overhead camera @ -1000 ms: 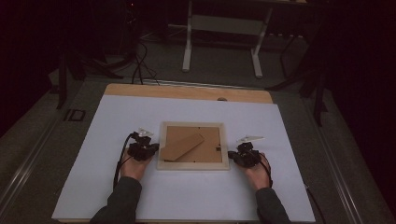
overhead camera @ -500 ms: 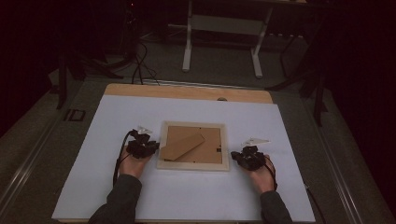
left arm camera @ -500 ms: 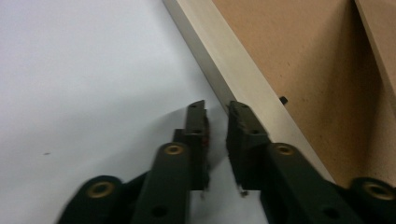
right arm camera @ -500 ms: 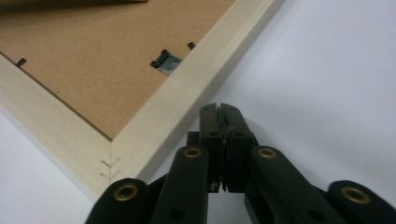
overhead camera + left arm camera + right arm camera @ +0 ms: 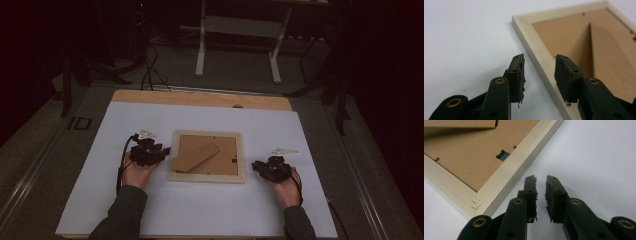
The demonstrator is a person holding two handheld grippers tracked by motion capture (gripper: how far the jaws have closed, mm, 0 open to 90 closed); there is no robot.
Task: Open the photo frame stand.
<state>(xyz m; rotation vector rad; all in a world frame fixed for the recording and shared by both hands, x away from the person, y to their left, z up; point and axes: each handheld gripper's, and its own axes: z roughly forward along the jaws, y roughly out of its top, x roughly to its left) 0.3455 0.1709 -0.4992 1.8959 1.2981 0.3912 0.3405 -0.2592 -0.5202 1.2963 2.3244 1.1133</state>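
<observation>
Both jaws have just been opening and hold nothing. The left gripper straddles the picture frame edge; lifting could probably snag it. The right gripper stands clear beside it.

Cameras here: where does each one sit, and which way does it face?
High view: above the person's side, facing forward and down on the table; shows forearms, left gripper, right gripper.
Left gripper view: rides that gripper, looks along its open jaws at the frame.
Right gripper view: rides that gripper, jaws slightly apart beside the frame's corner.
Shared: the frame, back side up.
</observation>
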